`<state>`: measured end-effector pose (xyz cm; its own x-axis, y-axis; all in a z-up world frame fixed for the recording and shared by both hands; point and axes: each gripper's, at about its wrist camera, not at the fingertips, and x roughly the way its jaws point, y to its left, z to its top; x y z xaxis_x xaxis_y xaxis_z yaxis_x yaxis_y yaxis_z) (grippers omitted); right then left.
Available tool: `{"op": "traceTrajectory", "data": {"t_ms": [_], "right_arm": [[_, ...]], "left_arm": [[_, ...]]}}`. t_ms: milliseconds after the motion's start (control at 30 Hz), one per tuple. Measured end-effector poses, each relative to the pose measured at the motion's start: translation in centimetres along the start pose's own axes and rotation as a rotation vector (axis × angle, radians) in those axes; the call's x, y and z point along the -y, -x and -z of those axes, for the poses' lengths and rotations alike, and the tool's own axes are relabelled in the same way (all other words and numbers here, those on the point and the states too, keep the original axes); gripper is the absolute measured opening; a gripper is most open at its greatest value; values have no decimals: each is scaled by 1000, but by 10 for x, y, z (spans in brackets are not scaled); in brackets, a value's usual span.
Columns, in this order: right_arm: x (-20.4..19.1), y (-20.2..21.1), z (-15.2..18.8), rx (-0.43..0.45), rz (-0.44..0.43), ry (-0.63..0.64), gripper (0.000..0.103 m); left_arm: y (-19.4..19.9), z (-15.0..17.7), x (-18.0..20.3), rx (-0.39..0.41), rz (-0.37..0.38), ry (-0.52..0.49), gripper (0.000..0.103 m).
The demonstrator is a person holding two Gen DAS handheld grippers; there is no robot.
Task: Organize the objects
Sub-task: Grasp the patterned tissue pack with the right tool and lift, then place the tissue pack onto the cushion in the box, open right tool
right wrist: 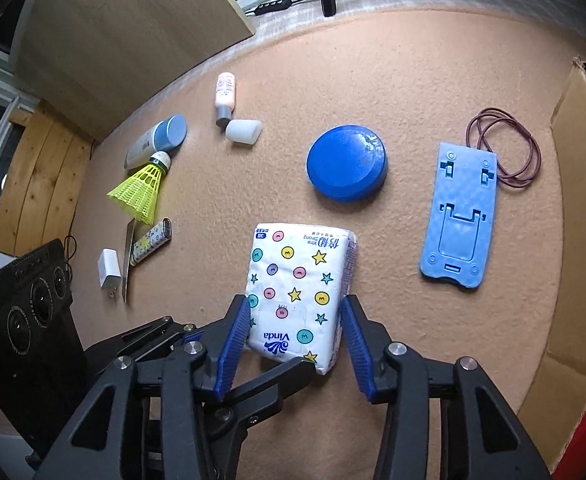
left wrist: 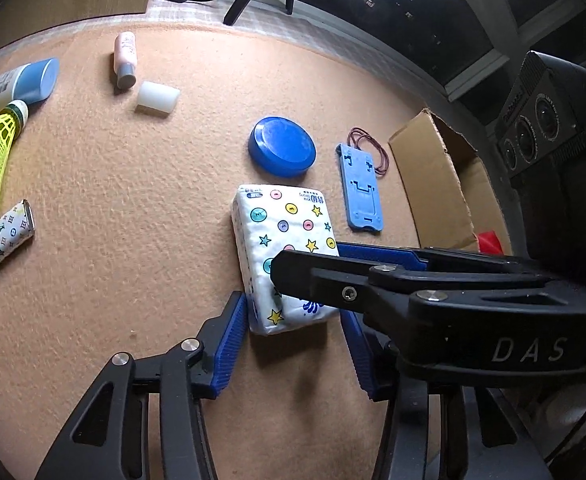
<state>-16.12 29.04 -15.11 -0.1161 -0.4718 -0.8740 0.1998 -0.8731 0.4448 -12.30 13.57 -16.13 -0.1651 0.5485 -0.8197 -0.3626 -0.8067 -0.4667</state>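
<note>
Tissue pack (right wrist: pixel 299 292) — white, printed with stars and coloured dots — lies flat on the tan felt mat (right wrist: pixel 373 80), in the lower middle of both wrist views. Both claws straddle its near end. In the right wrist view the right gripper (right wrist: pixel 296 330) has a blue pad close beside each long side of the pack; the left pad looks to be at the wrapper, while a thin strip of mat shows at the right pad, so I read it as narrowed around the pack but not yet clamped. In the left wrist view the left gripper (left wrist: pixel 293 332) has its left pad against the pack's lower corner; its other pad is partly hidden behind the right gripper's black finger, which crosses the frame — so I cannot tell whether it is pinching.

The step in hand appears to be the pickup of the pack. The cardboard box (right wrist: pixel 573 240) at the right edge is the likely destination. Next calls for closing squarely on the soft sides without crushing them, then lifting clear of the blue phone stand (right wrist: pixel 459 216) lying between.
</note>
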Motion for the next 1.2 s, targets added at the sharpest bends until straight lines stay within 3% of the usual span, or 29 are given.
{"op": "traceTrajectory", "data": {"t_ms": [300,633,967,1200], "right_arm": [[-5,39,3,86,17,52,41],[29,108,9,208,66,34,41],[97,151,18,284,127,-58,41],[134,159,20,295,144,-112,41]], "left_arm": [[18,-13,31,62,0,-40,50],[21,-29,97,114,54,-142,50],[-22,-45,181,82,89,-264,50],[-56,-51,214,44,77,-318,50]]}}
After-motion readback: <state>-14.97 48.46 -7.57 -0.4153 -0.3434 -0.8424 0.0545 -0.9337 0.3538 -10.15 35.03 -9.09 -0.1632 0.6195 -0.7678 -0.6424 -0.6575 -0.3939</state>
